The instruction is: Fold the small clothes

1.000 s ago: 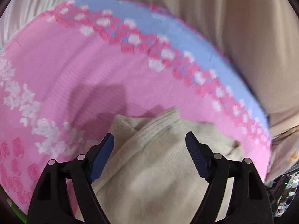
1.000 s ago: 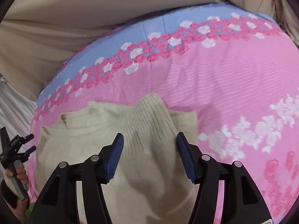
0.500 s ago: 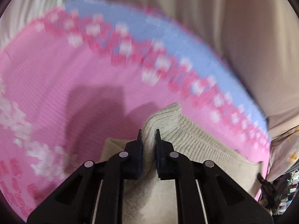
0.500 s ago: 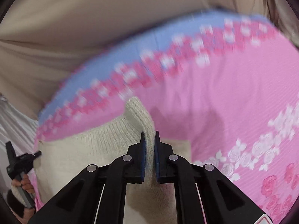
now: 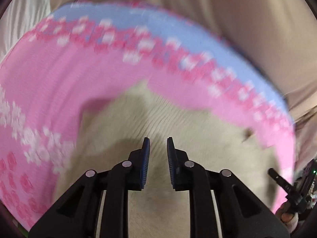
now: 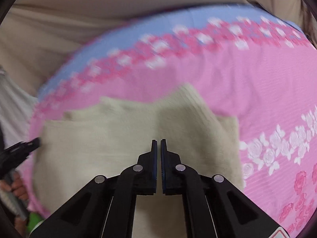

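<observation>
Left wrist view: cream knit sweater lies on a pink floral bedspread w/ a blue band along the far edge, beige fabric beyond it. Frame is motion-blurred. Left gripper points down over the sweater's middle; its blue pads stand a narrow gap apart and the jaws are opening. No fabric is pinched between them — the knit only shows through the gap, lying below. A small dark spot sits on the sweater toward the right. At the far right edge the right gripper shows as a black tool in a hand, too blurred there to read its jaws.

Right wrist view: same sweater spread flat on the bedspread, a ribbed corner peaking toward the far side, centre-right. Right gripper hangs over the sweater w/ jaws closed to a thin slit — nothing seen held between the pads. At the left edge the left gripper appears, black, gripped by a hand, just beside the sweater's left edge.
</observation>
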`<state>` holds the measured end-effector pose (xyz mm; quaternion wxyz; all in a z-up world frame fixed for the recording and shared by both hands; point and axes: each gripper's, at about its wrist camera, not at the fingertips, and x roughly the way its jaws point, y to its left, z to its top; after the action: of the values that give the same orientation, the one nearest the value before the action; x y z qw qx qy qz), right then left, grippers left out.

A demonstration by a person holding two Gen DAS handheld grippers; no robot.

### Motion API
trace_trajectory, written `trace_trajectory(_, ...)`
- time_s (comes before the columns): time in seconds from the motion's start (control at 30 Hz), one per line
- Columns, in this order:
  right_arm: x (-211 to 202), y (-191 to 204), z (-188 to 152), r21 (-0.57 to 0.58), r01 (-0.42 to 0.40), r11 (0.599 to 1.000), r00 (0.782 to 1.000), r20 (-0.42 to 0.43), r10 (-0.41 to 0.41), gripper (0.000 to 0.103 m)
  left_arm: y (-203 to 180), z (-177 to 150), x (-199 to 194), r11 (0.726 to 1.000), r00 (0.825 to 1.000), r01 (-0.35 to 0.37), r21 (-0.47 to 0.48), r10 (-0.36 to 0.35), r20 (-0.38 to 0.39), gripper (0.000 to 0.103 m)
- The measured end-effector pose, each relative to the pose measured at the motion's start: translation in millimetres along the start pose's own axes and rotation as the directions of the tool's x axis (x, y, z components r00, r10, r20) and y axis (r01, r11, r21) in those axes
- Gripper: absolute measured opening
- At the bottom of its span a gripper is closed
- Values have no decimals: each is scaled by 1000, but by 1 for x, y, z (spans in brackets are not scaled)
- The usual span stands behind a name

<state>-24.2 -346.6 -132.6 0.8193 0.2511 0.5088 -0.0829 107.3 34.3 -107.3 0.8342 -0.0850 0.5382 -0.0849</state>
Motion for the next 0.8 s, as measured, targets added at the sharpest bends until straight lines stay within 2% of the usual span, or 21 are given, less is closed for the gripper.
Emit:
trace_trajectory(0.03, -5, -7, 0, 36, -28, 999, 1000, 5, 28, 0, 7, -4, 9, 999, 1000, -9, -35, 8, -27, 16)
trace_trajectory(0.07, -16, -6, 1, 40, -7, 999, 1000, 6, 6, 0, 17, -7, 11, 997, 999, 22, -76, -24, -26, 16)
trace_trajectory(0.1, -24, -1, 2, 22, 1, 1000, 1000, 17, -1, 3, 20, -8, 8, 995, 999, 39, -87, -40, -14, 16)
trace_trajectory(0.17, -35, 4, -1, -7, -51, 999, 999, 16, 52, 7, 19, -8, 5, 997, 999, 38, -70, -39, -12, 15)
trace_trajectory(0.23, -22, 2, -8, -39, -9, 999, 999, -33, 8, 7, 16, -9, 7, 998, 999, 30, -54, -30, -11, 15)
trace_trajectory(0.27, -11, -7, -13, -44, 26, 999, 998, -51, -28, 0, 16, -9, 7, 998, 1000, 30, -58, -30, -6, 15)
trace_trajectory(0.33, -20, -21, -16, 37, -28, 999, 999, -26, 29, 0, 17, -10, -3, 995, 999, 53, -84, -53, 3, 15)
trace_trajectory(0.4, -43, -20, -17, 56, -26, 998, 1000, 7, 25, 3, 32, -17, -24, 990, 997, 76, -117, -72, 34, 19)
trace_trajectory(0.47, -65, -8, -20, -13, -12, 1000, 999, 39, 13, 13, 55, -24, -43, 984, 996, 76, -162, -66, 67, 28)
trace_trajectory(0.63, -79, 44, -21, -144, -106, 984, 994, -4, 107, 13, 109, -45, -58, 965, 999, 20, -260, -8, 48, 30)
trace_trajectory(0.73, -63, 96, -20, -209, -188, 960, 982, -59, 180, 13, 125, -57, -53, 947, 999, 34, -319, -31, 12, 34)
trace_trajectory(0.8, -47, 134, -21, -262, -219, 940, 974, -120, 193, 8, 130, -66, -47, 932, 997, 68, -357, -74, -4, 36)
